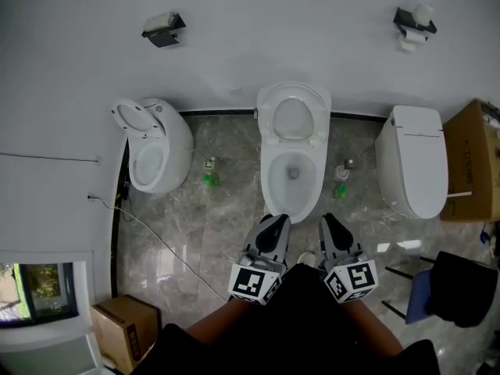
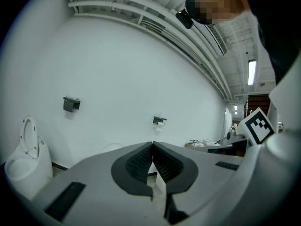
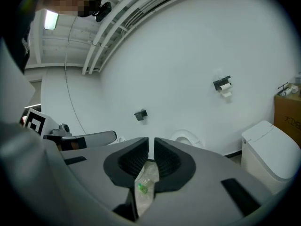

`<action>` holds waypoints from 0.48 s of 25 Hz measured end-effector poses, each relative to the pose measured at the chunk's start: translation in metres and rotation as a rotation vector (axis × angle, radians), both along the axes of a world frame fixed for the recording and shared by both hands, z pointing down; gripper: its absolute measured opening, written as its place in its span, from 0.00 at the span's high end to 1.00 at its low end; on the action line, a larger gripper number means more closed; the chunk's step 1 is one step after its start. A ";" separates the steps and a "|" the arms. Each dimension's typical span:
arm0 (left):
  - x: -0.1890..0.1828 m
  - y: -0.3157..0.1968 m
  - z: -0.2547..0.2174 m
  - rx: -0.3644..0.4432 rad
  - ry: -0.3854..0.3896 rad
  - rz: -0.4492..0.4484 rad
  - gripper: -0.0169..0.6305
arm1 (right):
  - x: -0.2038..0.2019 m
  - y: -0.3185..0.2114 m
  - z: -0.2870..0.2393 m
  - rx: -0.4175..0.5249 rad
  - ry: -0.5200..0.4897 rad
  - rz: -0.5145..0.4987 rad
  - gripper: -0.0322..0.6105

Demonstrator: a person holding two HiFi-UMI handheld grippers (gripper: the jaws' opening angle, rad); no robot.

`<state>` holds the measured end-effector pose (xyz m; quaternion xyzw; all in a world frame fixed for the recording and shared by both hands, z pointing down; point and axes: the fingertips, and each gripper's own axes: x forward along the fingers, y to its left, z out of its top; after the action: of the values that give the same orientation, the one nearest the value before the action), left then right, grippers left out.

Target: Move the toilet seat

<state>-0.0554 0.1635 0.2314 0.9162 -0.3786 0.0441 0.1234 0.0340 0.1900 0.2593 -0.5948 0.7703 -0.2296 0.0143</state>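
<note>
Both grippers hang near the person, short of the middle toilet (image 1: 291,186). Its seat (image 1: 293,119) stands raised against the far wall (image 1: 250,37), likely already lifted. The left gripper (image 1: 276,220) is clenched and empty, the right gripper (image 1: 329,219) barely ajar, grasping nothing.

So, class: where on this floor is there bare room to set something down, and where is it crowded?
Free: the floor between the left toilet and the middle toilet, bordered by a green item near the wall and a cable. Crowded: beside the closed toilet, where a cardboard box and dark chair stand.
</note>
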 end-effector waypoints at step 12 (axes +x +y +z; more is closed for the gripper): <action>0.015 0.065 -0.016 0.027 -0.025 0.025 0.95 | 0.008 0.064 -0.032 0.019 0.107 0.007 0.88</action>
<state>-0.0408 0.2284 0.2158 0.9218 -0.3693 0.0521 0.1059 0.0416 0.2537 0.2273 -0.6089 0.7699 -0.1901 -0.0207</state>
